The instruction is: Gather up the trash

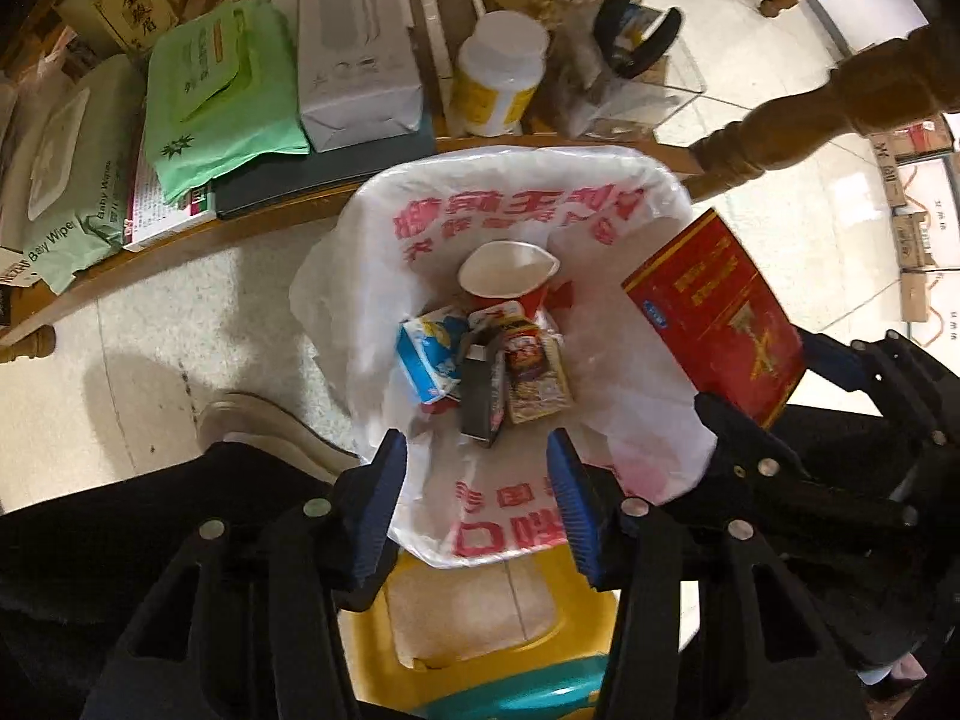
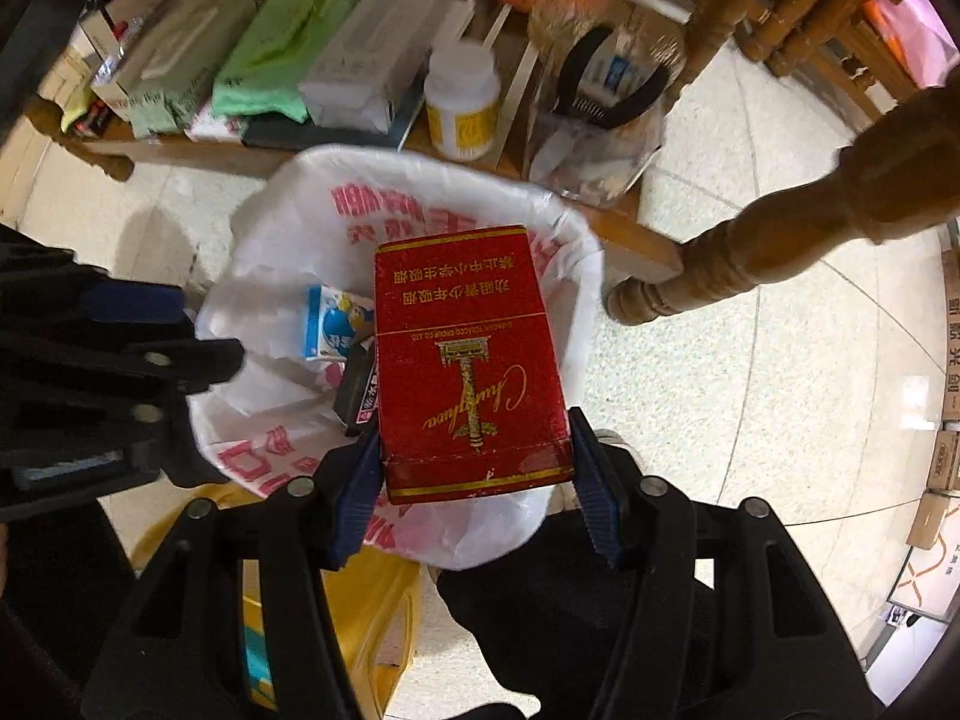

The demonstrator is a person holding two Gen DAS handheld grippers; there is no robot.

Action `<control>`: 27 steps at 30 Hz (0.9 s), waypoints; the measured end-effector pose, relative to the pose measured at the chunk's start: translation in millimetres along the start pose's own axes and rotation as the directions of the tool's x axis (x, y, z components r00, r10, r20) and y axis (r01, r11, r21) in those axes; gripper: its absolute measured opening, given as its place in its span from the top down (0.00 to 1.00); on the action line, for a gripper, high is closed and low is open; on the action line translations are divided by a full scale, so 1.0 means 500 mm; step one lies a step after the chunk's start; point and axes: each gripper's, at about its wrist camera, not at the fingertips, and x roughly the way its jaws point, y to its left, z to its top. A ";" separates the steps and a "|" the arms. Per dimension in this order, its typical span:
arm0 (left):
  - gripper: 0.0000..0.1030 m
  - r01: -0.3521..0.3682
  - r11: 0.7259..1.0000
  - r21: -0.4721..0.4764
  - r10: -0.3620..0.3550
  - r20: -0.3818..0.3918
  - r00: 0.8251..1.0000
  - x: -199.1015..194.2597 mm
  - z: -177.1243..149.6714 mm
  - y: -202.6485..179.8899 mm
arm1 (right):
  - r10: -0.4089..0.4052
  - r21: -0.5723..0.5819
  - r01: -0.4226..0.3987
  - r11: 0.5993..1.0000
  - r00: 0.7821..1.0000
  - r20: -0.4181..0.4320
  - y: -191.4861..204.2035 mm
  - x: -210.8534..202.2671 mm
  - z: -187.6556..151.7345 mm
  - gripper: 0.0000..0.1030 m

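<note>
One red cigarette pack sits clamped between the blue pads of my right hand-held gripper, held by its lower end and hanging over the open mouth of the lined bin. In my left wrist view the same pack shows at 3 o'clock, tilted, above the bin's right rim. My left hand-held gripper is empty, its jaws apart with nothing between them, poised over the near edge of the bin.

Under both sits the white bag with red print that lines the bin. Down inside it I see a crushed red paper cup at 12 o'clock, a blue and white carton to its lower left, a dark flat box and a printed wrapper beside it.

Beyond the bin at 12 o'clock runs a low wooden table carrying a green wipes pack, a long white box and a white bottle with a yellow label. A turned wooden leg crosses at 2 o'clock. A yellow stool lies at 6 o'clock.
</note>
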 end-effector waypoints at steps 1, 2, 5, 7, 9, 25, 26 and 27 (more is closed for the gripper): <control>0.53 -0.009 1.000 -0.005 0.009 -0.006 1.000 0.007 0.001 0.000 | 0.003 0.001 -0.003 1.000 1.000 -0.019 0.002 0.017 0.002 0.45; 0.53 -0.004 1.000 -0.009 0.004 -0.014 1.000 0.013 0.002 0.002 | 0.010 0.003 -0.010 1.000 0.999 -0.035 0.003 0.031 0.003 0.45; 0.53 -0.003 1.000 -0.018 0.002 -0.039 0.999 0.030 0.005 0.005 | 0.019 0.003 -0.018 1.000 0.998 -0.067 0.006 0.058 0.009 0.44; 0.53 -0.006 1.000 -0.023 0.005 -0.047 0.999 0.038 0.007 0.007 | 0.026 0.001 -0.026 1.000 0.997 -0.074 0.007 0.067 0.011 0.44; 0.53 -0.002 1.000 -0.026 0.000 -0.054 0.999 0.041 0.009 0.009 | 0.042 0.006 -0.042 0.999 0.996 -0.076 0.010 0.067 0.012 0.44; 0.40 -0.041 0.998 -0.041 0.039 -0.031 0.999 0.030 0.000 0.018 | 0.030 0.021 -0.029 0.999 0.997 -0.066 0.004 0.051 0.008 0.38; 0.39 -0.044 0.998 -0.040 0.043 -0.026 0.999 0.027 -0.002 0.018 | 0.029 0.028 -0.027 0.999 0.998 -0.064 0.004 0.047 0.007 0.38; 0.37 -0.050 0.998 -0.039 0.049 -0.021 0.999 0.023 -0.005 0.018 | 0.025 0.035 -0.023 0.999 0.998 -0.060 0.003 0.042 0.006 0.38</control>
